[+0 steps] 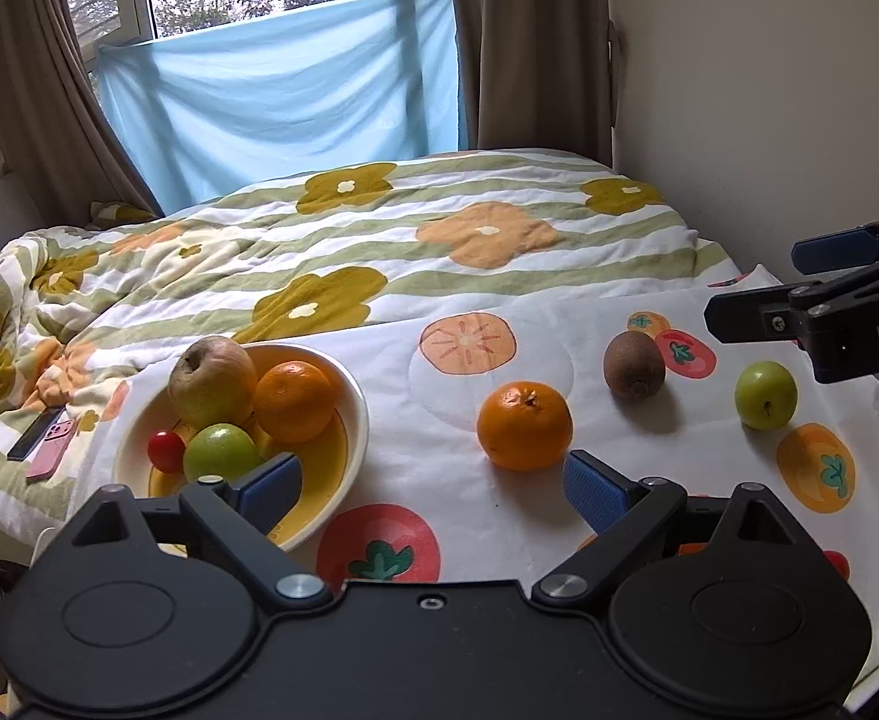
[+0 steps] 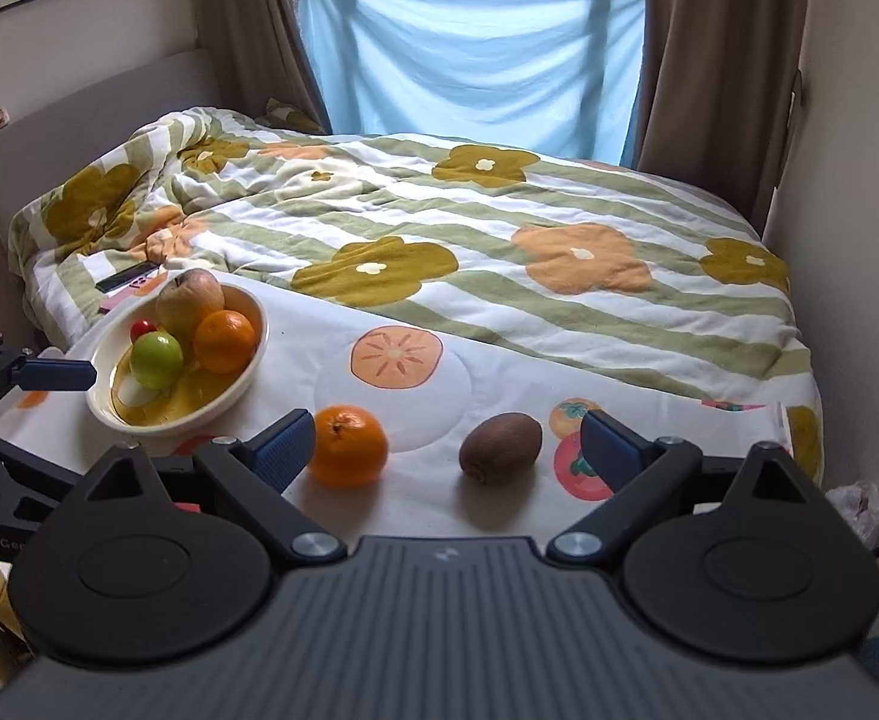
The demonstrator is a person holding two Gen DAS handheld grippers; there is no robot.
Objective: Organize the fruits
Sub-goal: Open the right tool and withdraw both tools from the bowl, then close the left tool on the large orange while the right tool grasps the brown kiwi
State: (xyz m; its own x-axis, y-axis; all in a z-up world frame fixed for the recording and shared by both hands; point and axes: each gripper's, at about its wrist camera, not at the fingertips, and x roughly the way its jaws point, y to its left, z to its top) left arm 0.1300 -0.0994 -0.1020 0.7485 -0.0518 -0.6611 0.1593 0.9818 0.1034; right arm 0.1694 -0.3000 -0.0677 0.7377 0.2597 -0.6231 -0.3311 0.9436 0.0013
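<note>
right gripper (image 2: pixel 442 450) fingers spread; orange (image 2: pixel 348 447), kiwi (image 2: pixel 500 447) between.

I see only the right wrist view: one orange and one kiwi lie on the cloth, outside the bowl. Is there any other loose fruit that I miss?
Observer: Yes. A small green fruit lies on the cloth to the right of the kiwi, apart from it.
Operator: I see only one pad of the left tool, beside the bowl. Is this tool holding something?
Observer: No. The left tool is open, with both pads wide apart and nothing between them.
</note>
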